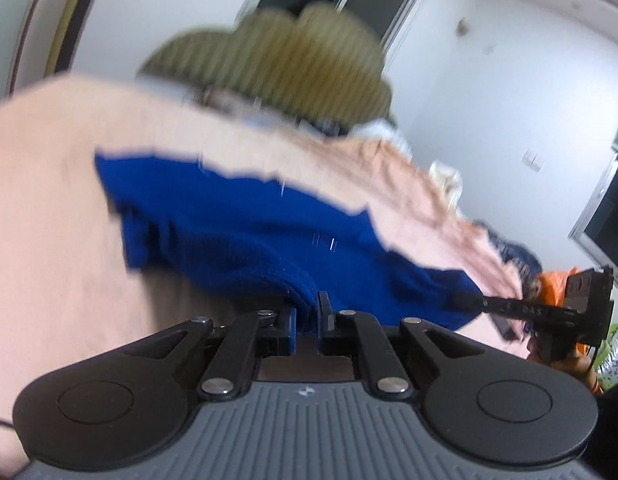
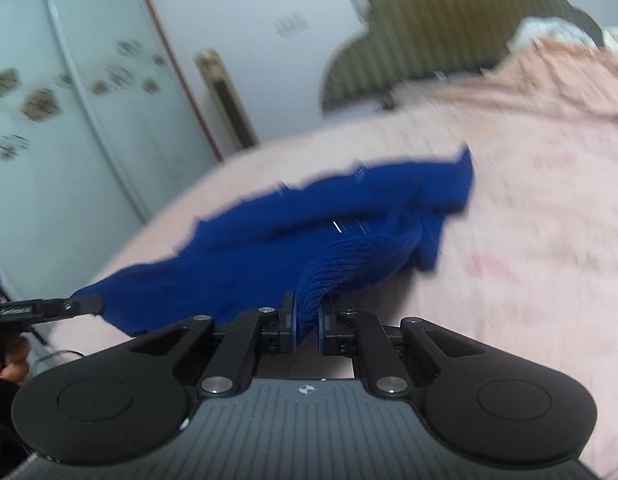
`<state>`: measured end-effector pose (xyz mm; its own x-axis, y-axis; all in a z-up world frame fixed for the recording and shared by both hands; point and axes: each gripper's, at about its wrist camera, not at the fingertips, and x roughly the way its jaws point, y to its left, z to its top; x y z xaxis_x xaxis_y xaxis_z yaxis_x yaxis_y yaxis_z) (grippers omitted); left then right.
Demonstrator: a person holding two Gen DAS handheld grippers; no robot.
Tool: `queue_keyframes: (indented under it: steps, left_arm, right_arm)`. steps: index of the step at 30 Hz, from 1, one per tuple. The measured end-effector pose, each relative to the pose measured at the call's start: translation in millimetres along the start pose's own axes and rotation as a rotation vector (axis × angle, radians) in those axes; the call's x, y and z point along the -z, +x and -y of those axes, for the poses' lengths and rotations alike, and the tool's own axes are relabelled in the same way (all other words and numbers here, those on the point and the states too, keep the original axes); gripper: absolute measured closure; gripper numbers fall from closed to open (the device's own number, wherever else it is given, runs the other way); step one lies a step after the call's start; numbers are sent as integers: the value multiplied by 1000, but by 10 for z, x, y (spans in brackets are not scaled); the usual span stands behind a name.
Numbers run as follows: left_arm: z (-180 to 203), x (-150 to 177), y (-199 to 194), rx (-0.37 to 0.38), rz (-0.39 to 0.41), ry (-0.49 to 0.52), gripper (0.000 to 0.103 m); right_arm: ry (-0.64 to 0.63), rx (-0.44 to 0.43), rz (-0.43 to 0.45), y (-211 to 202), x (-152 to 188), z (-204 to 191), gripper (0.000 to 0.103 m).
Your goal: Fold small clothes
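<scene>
left gripper pinches one hem of blue knit garment; right gripper pinches the other hem. garment hangs stretched between them above pink bedsheet, with free sheet all around.

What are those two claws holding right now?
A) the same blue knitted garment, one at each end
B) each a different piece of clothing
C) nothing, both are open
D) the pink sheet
A: the left claw and the right claw are each shut on an edge of the one blue garment, stretched between them over the pink sheet.
</scene>
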<state>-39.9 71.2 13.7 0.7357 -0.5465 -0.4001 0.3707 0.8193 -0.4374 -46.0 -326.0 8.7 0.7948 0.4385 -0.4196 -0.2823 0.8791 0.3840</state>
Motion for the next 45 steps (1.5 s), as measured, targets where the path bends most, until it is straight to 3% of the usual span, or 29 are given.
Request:
queue_keyframes:
  steps: [7,10,17,22,27,33,45]
  left_arm:
    - [285,-165,-553,64,217,132,94]
    - [359,-178,-599,54,253,174,94]
    - [240,-324,-231,-39,219,115,95]
    - [187,-456,72,-127,206,137,95]
    - [156,-510,344,-217,183,150,95]
    - [209,-550,653,-323,140,193,95]
    - [109,-721,1095,-411,32,139,95]
  right_arm:
    - [-88,-165,169,-550,-212,-116,91]
    - [-97,-204,190,-594,-258,-124,90]
    - [-23,-118,170,-250,-364,6,90]
    - [65,-55,175,84,-418,126,90]
    - [16,65,176,353,-416,99,90]
    - [-9,139,174,602,-463,76,90]
    - [13,178,173,916,-582,96,90]
